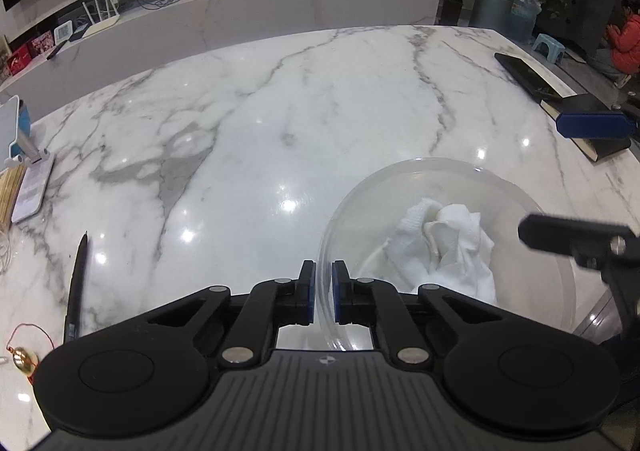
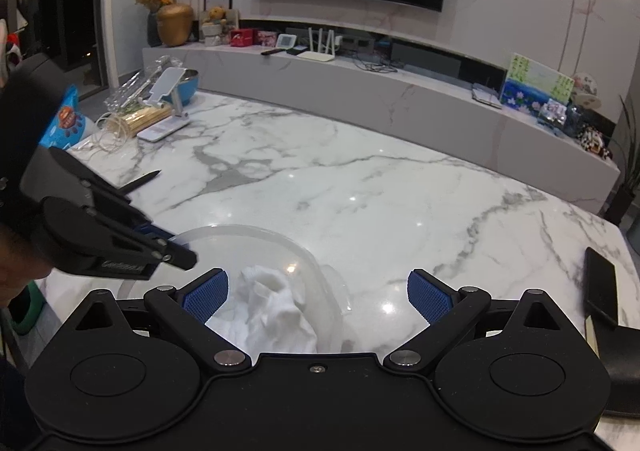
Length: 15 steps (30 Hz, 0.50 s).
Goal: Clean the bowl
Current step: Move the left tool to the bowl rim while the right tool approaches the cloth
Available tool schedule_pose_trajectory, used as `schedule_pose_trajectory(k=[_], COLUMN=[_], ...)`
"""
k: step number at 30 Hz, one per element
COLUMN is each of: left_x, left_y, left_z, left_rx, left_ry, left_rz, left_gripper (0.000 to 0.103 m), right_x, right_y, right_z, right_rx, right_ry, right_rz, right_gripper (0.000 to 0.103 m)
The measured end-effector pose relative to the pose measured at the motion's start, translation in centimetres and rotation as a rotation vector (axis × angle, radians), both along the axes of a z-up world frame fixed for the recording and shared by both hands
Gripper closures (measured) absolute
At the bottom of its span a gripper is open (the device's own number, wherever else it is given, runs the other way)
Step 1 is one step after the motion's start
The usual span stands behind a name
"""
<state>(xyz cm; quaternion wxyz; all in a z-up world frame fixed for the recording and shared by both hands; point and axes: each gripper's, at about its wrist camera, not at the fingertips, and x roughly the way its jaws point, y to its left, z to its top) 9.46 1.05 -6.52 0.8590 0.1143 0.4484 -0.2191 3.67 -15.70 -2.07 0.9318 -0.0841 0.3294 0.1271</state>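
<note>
**Left gripper pinches the bowl rim, right gripper waits wide**

From the left wrist camera, the left gripper (image 1: 324, 293) is clamped onto the near rim of the clear bowl (image 1: 400, 179), one blue pad outside the wall and one inside, with only the thin plastic between them. The bowl sits on the marble surface (image 1: 240, 123) at about four o'clock in this view. A crumpled white paper towel (image 1: 448, 247) lies inside it. At three o'clock the right gripper (image 1: 576, 179) reaches in, one black finger over the bowl's far side and one blue-padded finger higher up, well apart. A black pen (image 1: 78, 283) lies at eight o'clock, a phone stand (image 1: 24, 155) at nine, and a dark phone (image 1: 524, 77) rests near the surface's edge at two o'clock.

From the right wrist camera, the right gripper (image 2: 318, 299) stands wide, its blue pads well apart and touching nothing. The bowl (image 2: 256, 239) sits between six and seven o'clock, mostly behind the left-hand pad, with the paper towel (image 2: 276, 303) heaped in it. The left gripper (image 2: 176, 247) comes in from nine o'clock and bites the bowl's rim on that side. The pen (image 2: 142, 181) lies beyond it, and the phone (image 2: 600, 283) sits at three o'clock.
</note>
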Motion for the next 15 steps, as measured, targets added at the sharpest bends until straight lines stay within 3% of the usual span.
schedule_pose_trajectory(k=[15], left_x=[0.6], left_y=[-1.3], left_z=[-0.9], left_rx=[0.038], left_ry=[0.020], left_rz=[-0.047], left_gripper=[0.093], right_x=[-0.1], right_y=[1.3], right_z=[-0.3], right_rx=[-0.015], right_ry=[0.014], right_rz=[0.052], right_gripper=[0.006])
